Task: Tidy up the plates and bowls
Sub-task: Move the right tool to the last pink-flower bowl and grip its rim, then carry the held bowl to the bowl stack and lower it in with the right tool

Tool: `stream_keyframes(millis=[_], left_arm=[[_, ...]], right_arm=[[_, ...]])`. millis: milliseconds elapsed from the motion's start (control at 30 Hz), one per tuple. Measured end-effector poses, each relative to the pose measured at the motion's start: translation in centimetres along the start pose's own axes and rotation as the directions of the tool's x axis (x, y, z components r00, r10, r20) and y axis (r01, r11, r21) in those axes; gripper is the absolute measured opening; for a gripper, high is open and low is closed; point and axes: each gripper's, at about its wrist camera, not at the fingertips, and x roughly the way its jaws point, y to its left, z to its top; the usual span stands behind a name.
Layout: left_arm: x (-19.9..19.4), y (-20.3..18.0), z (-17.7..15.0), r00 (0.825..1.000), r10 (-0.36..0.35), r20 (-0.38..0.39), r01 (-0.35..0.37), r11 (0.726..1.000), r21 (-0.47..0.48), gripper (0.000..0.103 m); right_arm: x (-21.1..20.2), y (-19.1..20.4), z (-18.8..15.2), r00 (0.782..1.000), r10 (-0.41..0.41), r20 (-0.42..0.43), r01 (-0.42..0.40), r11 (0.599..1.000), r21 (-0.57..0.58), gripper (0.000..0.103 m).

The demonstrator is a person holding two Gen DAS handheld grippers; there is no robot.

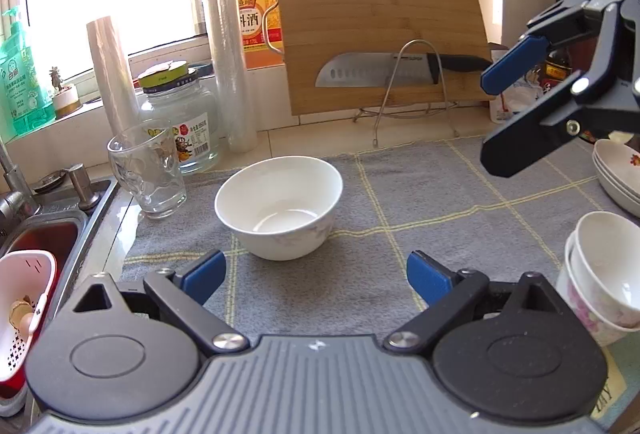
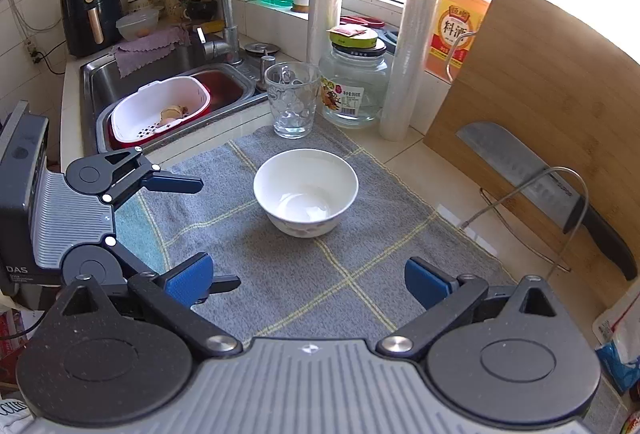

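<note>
My left gripper (image 1: 316,276) has black linkage arms, blue pads (image 1: 204,276), silver pivot screws and a ribbed grey body with a small white mark. My right gripper (image 2: 308,280) matches it; the left's black housing reads "DAS".

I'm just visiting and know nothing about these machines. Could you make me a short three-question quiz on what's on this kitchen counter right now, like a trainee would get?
1. True or false: the lone white bowl on the grey mat is held by the left tongs.
2. Multiple choice: what stands closest to that bowl on its sink side? A) a drinking glass B) a kettle C) a frying pan
3. Fill in: the knife rests against the wooden ______.

Key:
1. False. Both the left tongs and the right tongs are open, holding nothing, with the bowl ahead of them.
2. A.
3. Cutting board, which leans upright near the wall in a wire rack.
</note>
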Motion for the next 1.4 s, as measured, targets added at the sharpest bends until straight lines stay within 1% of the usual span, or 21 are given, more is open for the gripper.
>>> stream_keyframes(millis=[67,167,267,333,433,533,733,833,900,1133,1233,1400], left_arm=[[1.1,0.5,0.1,1.000,0.015,0.009,-0.015,1.000,0.002,0.097],[2.5,1.1,0.1,1.000,0.015,0.008,-0.015,1.000,-0.012,0.097],[3.4,1.3,0.2,1.000,0.012,0.017,-0.012,1.000,-0.008,0.097],[4.3,1.6,0.3,1.000,0.006,0.015,-0.006,1.000,-0.022,0.097],[5.5,2.2,0.5,1.000,0.001,0.005,-0.001,0.999,-0.047,0.097],[6.2,2.6,0.5,1.000,-0.006,0.014,0.006,0.998,-0.067,0.097],[7.3,2.9,0.7,0.999,-0.049,0.012,0.050,0.996,-0.077,0.097],[7.7,3.0,1.0,0.998,-0.062,0.015,0.063,0.995,-0.074,0.097],[7.9,2.9,1.0,0.998,-0.058,0.015,0.059,0.996,-0.072,0.096],[8.3,2.9,1.2,0.998,-0.060,0.018,0.061,0.996,-0.066,0.096],[8.4,3.1,1.3,0.998,-0.060,0.022,0.061,0.996,-0.066,0.095],[8.6,3.2,1.4,0.998,-0.062,0.020,0.063,0.996,-0.062,0.094]], right_arm=[[1.6,0.0,1.2,1.000,0.005,-0.013,-0.005,1.000,-0.009,0.103],[3.9,-0.1,2.6,0.999,0.005,-0.034,-0.006,1.000,-0.027,0.103],[6.1,-0.6,3.9,0.998,0.034,-0.058,-0.035,0.999,-0.017,0.103],[7.4,-0.9,4.6,0.996,0.055,-0.068,-0.056,0.998,-0.012,0.103],[9.5,-1.7,5.4,0.992,0.089,-0.092,-0.088,0.996,0.018,0.103],[11.3,-2.4,5.9,0.988,0.118,-0.102,-0.114,0.993,0.041,0.103],[14.5,-3.9,6.8,0.978,0.170,-0.125,-0.158,0.982,0.100,0.102],[15.7,-4.6,7.0,0.975,0.180,-0.130,-0.163,0.978,0.129,0.102],[16.4,-5.0,7.0,0.973,0.187,-0.137,-0.167,0.975,0.149,0.100],[17.8,-5.7,6.7,0.964,0.219,-0.148,-0.191,0.964,0.183,0.086],[18.0,-5.7,6.5,0.964,0.220,-0.152,-0.191,0.964,0.183,0.084],[18.3,-5.8,6.4,0.958,0.243,-0.155,-0.212,0.958,0.191,0.073]])
